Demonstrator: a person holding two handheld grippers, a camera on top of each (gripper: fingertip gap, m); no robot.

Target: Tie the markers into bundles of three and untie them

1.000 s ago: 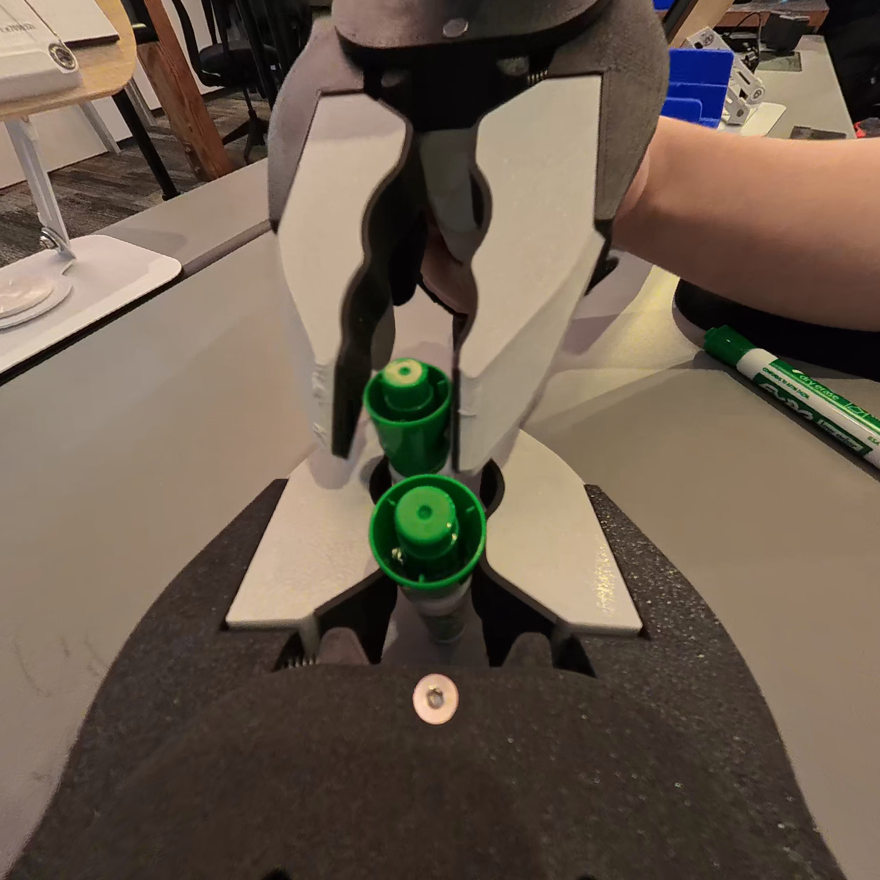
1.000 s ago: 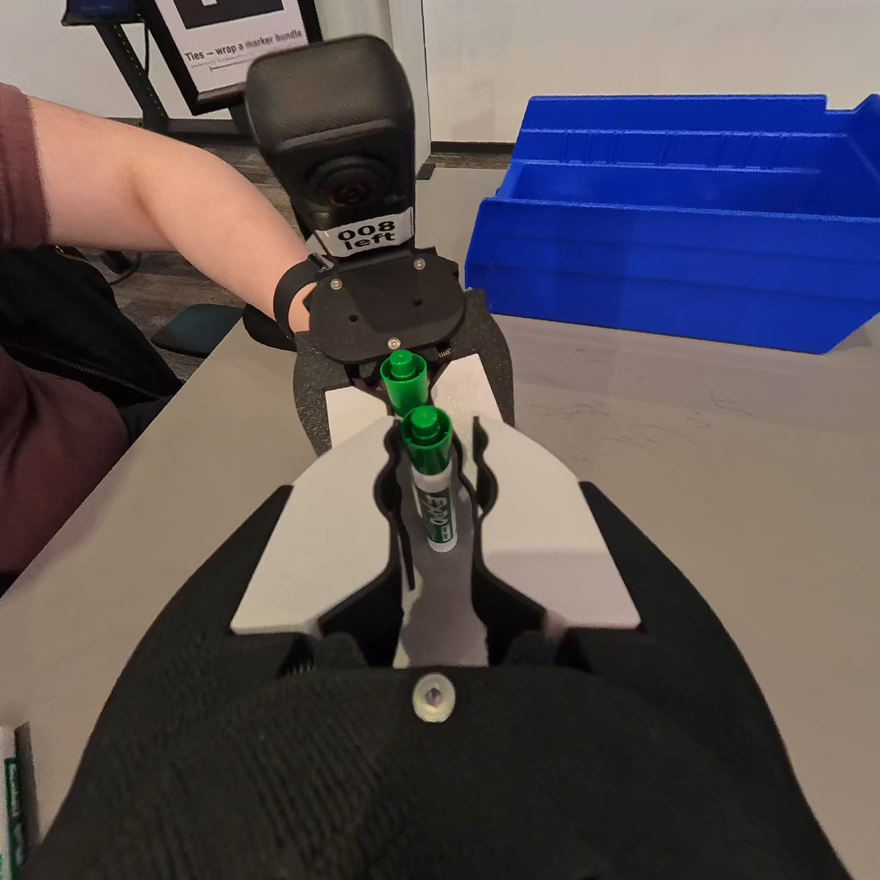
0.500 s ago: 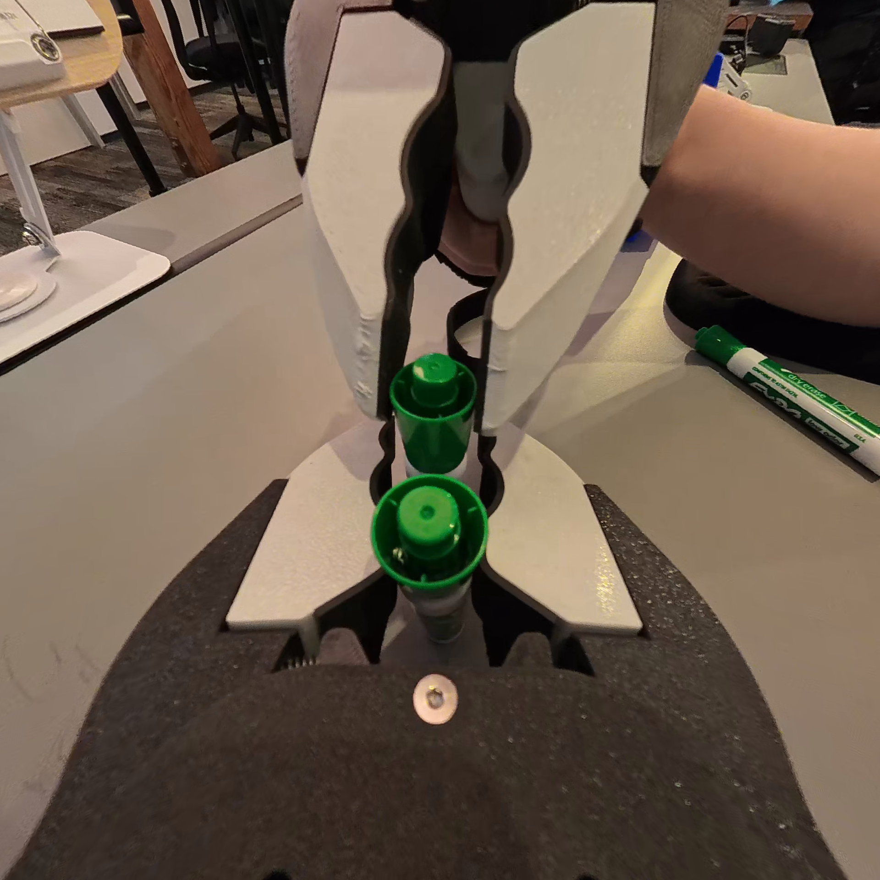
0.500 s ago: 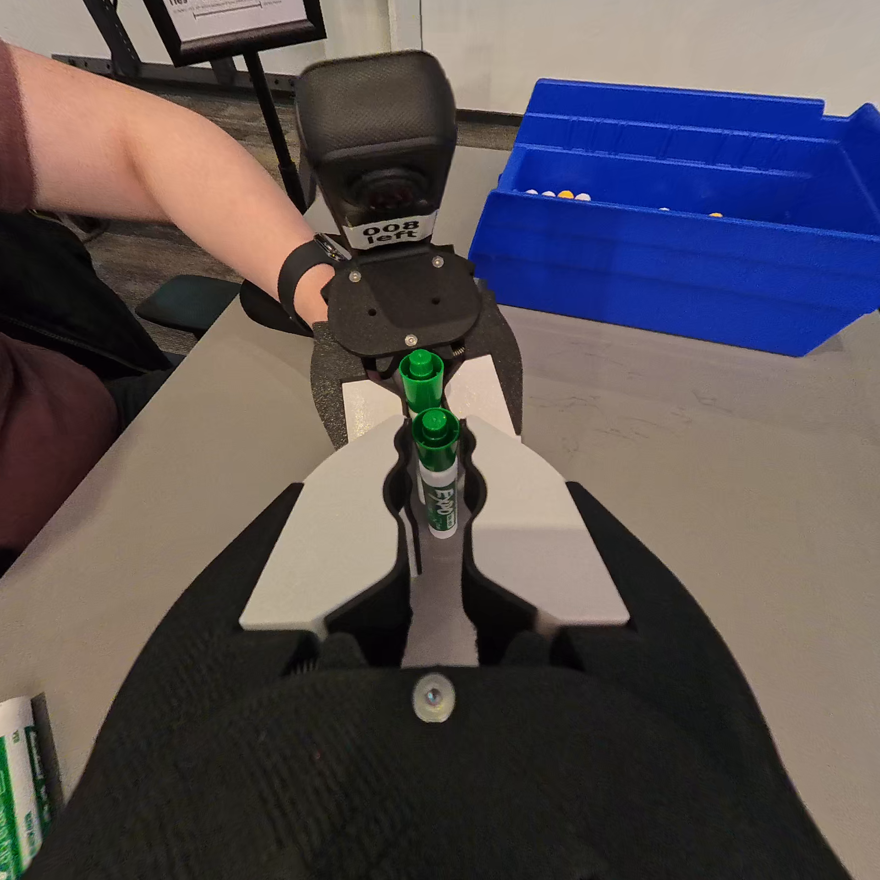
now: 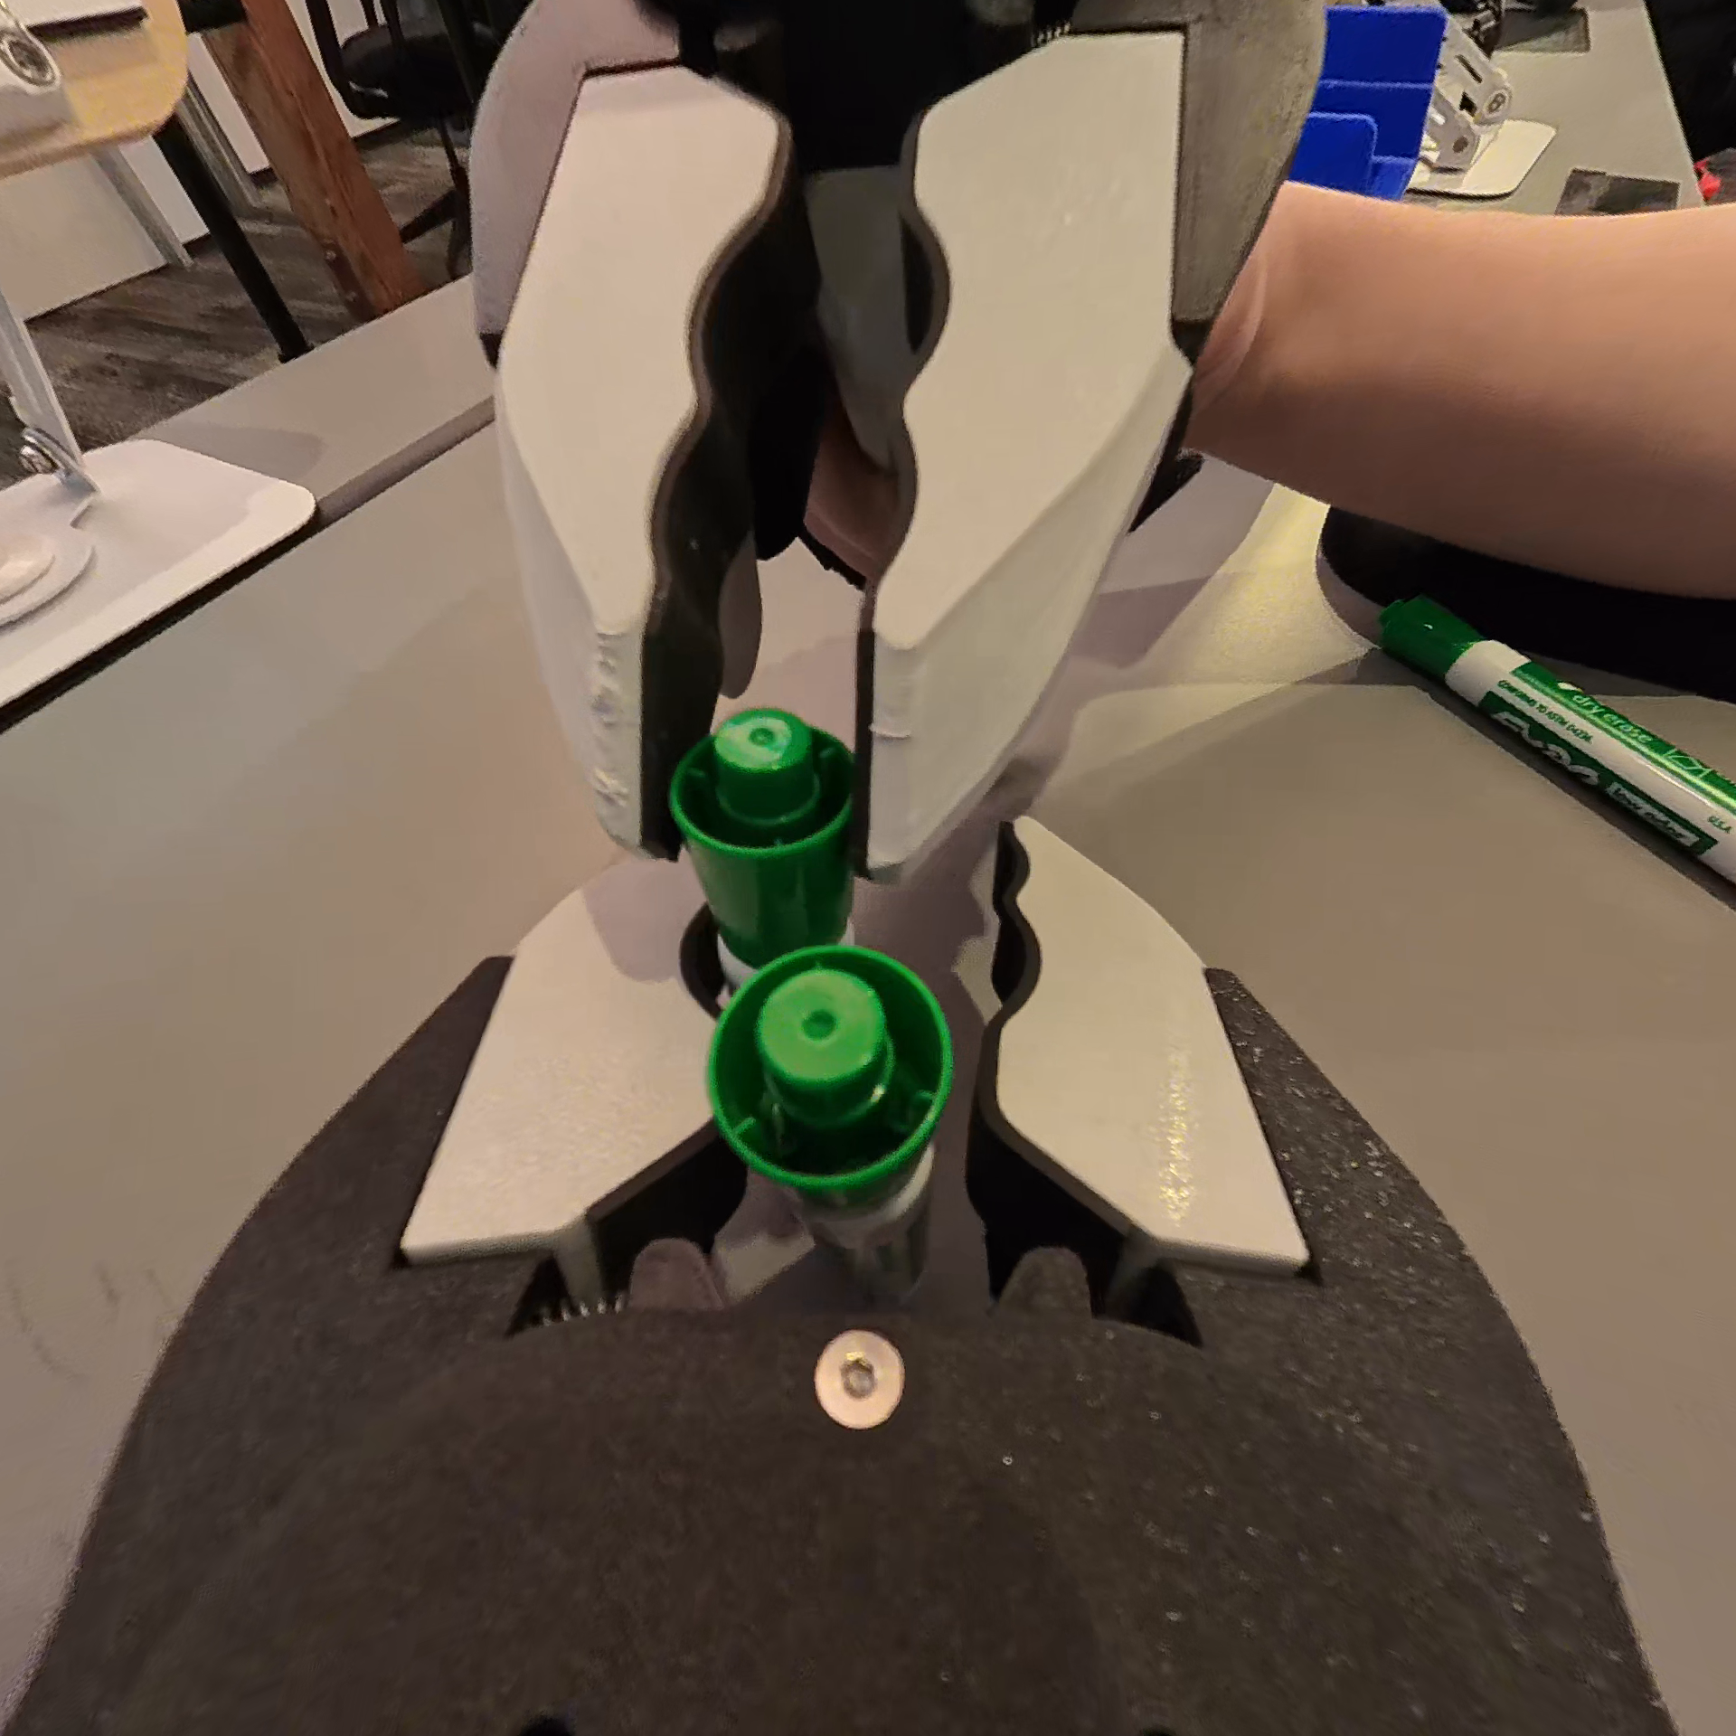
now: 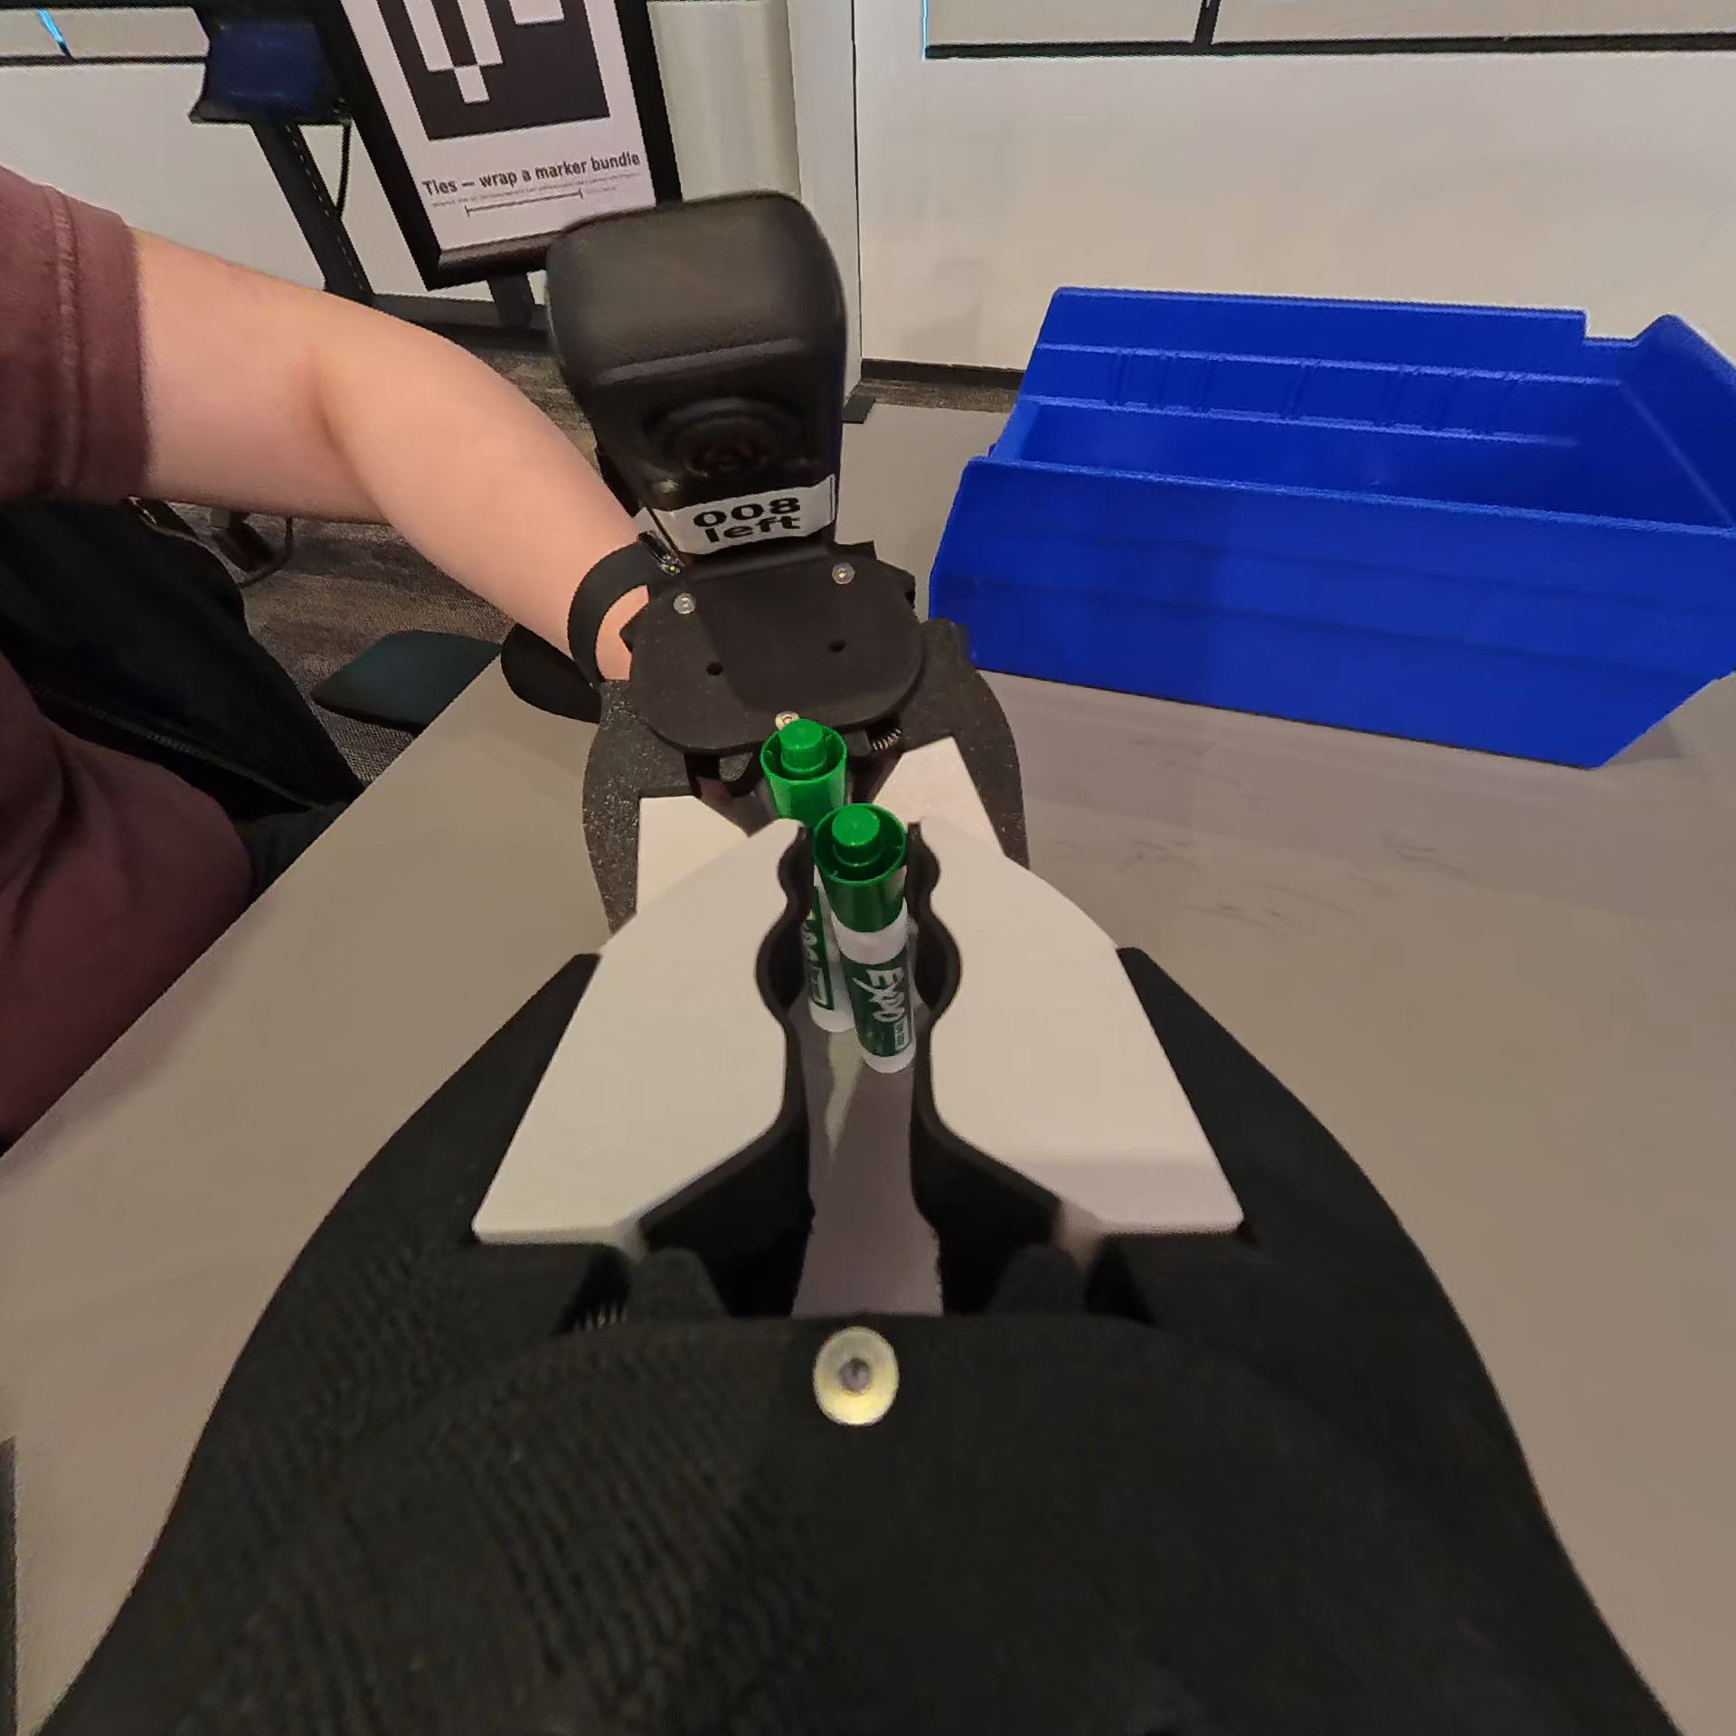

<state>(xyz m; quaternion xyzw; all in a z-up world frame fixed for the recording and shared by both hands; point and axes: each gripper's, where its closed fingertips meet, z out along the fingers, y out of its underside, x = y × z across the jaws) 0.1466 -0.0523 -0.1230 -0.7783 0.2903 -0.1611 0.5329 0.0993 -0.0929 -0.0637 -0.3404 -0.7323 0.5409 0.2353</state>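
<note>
Two green-capped markers stand upright, side by side. My left gripper (image 5: 850, 906) has its fingers slightly parted around the near marker (image 5: 827, 1061), which leans loose toward the left finger. My right gripper (image 5: 766, 850) comes down from above, shut on the far marker (image 5: 761, 798) at its cap. In the right wrist view, my right gripper (image 6: 857, 836) holds that marker (image 6: 860, 874). The other marker (image 6: 798, 766) stands just behind it in the left gripper (image 6: 808, 808). A third green marker (image 5: 1550, 751) lies flat on the grey table (image 5: 282, 845) to the right.
A blue bin (image 6: 1315, 564) stands at the back right of the table. A person's forearm (image 5: 1456, 395) reaches in from the right behind the right gripper. A white lamp base (image 5: 141, 526) sits at the far left. A sign on a stand (image 6: 507, 141) is behind the table. The gap from one gripper's tips to the other's is roughly 8 cm.
My left gripper's fingers have moved apart a little around the near marker. My right gripper, open one second ago, has closed on the far marker and stayed on it.
</note>
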